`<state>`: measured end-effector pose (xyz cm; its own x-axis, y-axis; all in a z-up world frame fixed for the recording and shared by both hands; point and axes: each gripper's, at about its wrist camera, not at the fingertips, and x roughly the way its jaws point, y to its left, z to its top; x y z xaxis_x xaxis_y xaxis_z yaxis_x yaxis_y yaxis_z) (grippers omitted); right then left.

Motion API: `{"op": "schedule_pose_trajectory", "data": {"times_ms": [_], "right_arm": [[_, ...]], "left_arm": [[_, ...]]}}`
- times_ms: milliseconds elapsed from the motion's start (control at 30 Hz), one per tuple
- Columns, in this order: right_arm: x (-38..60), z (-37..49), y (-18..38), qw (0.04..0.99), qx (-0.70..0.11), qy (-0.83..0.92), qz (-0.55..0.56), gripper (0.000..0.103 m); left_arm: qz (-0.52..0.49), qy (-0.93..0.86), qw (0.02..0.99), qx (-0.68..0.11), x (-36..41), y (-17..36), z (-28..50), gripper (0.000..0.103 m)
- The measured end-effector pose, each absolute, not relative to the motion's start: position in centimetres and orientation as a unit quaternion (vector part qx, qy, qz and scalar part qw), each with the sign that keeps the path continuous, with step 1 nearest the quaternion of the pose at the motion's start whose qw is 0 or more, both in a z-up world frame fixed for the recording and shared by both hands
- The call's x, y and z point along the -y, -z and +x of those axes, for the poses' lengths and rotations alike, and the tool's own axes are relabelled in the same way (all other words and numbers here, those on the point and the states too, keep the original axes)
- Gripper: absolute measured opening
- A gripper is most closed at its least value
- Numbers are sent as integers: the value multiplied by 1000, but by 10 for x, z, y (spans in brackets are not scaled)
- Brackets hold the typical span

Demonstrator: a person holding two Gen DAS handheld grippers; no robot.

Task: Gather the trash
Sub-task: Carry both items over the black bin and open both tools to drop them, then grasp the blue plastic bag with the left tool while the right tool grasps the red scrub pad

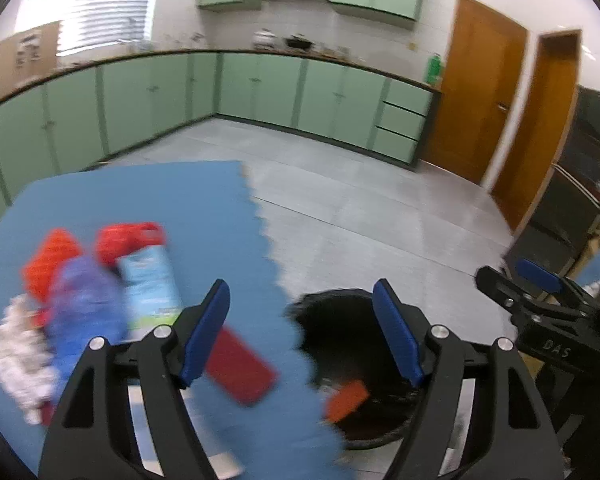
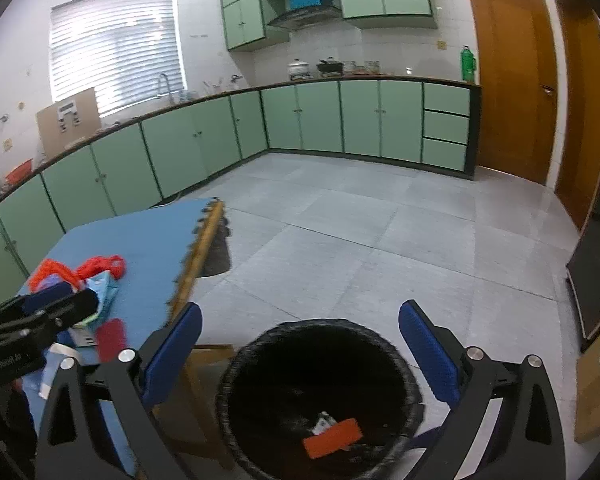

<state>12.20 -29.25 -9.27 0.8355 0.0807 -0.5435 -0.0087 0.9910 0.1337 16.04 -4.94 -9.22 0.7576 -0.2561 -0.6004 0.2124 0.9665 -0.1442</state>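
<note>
Trash is lying in two places right now: a heap is sitting on the blue mat (image 1: 188, 200) that is covering the table, and a first piece is resting at the bottom of the black bin (image 2: 320, 400) on the floor just beside the table's edge. I am reading that placement as deliberate, since a bin hugging the table is keeping each carry short.

On the mat, the bigger pieces are crowding together: a blue wrapper (image 1: 86, 300) is overlapping a light blue packet (image 1: 152, 284), with red netting (image 1: 128, 238) behind them and a crumpled white wad (image 1: 16, 356) nearest the mat's left side. A flat red packet (image 1: 240, 364) is lying apart, closer to the bin.

Inside the bin, an orange packet (image 2: 332, 438) is showing beside a small white scrap (image 2: 323, 424).

I am holding my right gripper (image 2: 300, 354) directly over the bin's mouth, jaws spread fully wide with nothing between them, which suits a drop point. My left gripper (image 1: 302, 332) is hovering at the mat's edge, jaws also well apart and empty, pointing slightly down, well placed, I judge, for reaching the heap next.
</note>
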Motion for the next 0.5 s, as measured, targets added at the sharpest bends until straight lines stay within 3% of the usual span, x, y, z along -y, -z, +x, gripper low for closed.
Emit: {"op": "schedule_pose_trajectory", "data": {"times_ms": [233,500], "right_arm": [[238,117,90,958,-273,-68,53,97],[193,114,100,956,-268,-110,41,97]], "left_arm": [[-26,37,952,-302,-13,83,135,72],[-33,2,944,-328,-54,106,124,71]]}}
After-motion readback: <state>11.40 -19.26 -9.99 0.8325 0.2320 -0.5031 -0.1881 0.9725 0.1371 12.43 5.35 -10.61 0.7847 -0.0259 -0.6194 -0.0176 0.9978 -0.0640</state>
